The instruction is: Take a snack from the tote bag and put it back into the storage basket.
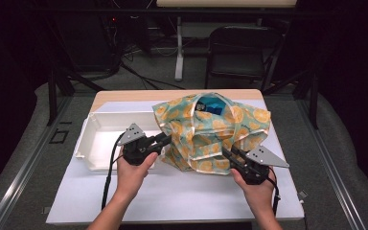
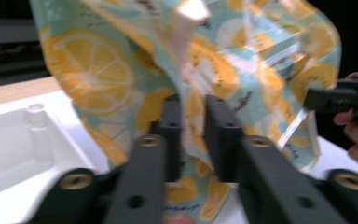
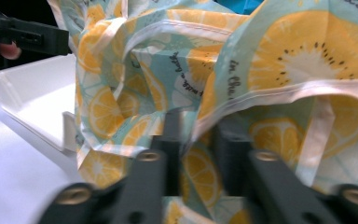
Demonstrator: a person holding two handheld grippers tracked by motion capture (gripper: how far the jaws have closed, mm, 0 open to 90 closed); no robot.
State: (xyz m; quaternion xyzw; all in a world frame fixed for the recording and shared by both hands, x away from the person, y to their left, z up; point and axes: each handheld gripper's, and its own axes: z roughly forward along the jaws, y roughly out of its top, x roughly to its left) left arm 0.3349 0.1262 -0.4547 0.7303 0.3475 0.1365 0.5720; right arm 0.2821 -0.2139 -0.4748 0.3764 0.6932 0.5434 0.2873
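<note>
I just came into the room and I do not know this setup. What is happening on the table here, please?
A person holds the left gripper and the right gripper at opposite sides of a light-blue fabric bag printed with orange slices. Each gripper's jaws stand close together with a fold of the bag's cloth between them. The bag stands on the white table, its top open, with a blue item inside. A white plastic tray sits beside it on the left.

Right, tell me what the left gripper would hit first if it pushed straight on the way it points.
The left gripper already has the lemon-print bag between its jaws, so it would press further into that fabric first. Beyond the bag sits the right gripper, though how far behind is hard to judge.
</note>
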